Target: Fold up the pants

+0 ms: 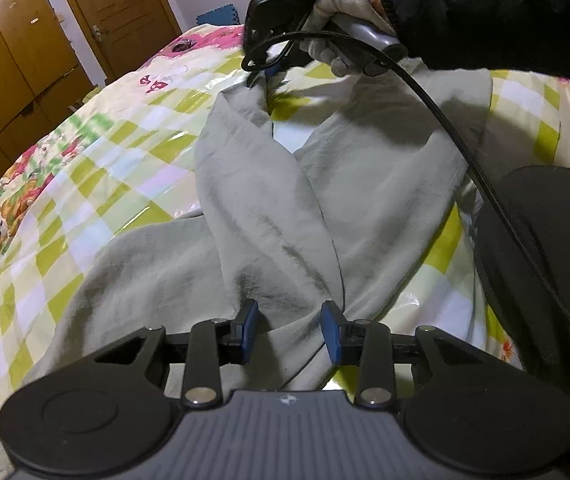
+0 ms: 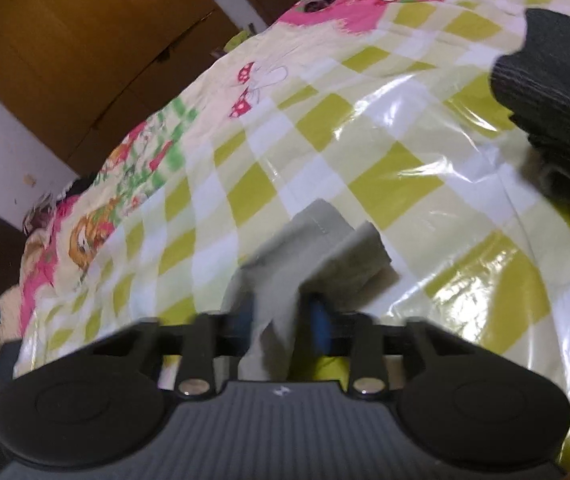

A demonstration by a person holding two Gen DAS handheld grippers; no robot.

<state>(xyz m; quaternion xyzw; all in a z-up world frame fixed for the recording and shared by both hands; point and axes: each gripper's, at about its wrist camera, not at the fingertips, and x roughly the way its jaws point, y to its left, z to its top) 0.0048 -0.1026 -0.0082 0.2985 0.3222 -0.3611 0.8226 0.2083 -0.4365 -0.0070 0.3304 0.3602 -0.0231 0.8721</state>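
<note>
Pale grey-green pants (image 1: 269, 208) lie spread on a checked bedspread (image 1: 97, 168). One leg is folded diagonally across the other. My left gripper (image 1: 291, 330) is open just above the crotch area, blue pads (image 1: 250, 330) on either side of a bunched fold. My right gripper (image 1: 263, 78) is at the far end, shut on the hem of the folded leg and lifting it. In the right wrist view the gripper (image 2: 281, 312) pinches that hem (image 2: 321, 248) above the bedspread (image 2: 365, 140).
A gloved hand (image 1: 341, 12) and a black cable (image 1: 465, 148) cross the upper right. A dark garment (image 1: 545, 260) lies at the right, and shows in the right wrist view (image 2: 557, 100). Wooden wardrobes (image 1: 13, 52) stand beyond the bed's left edge.
</note>
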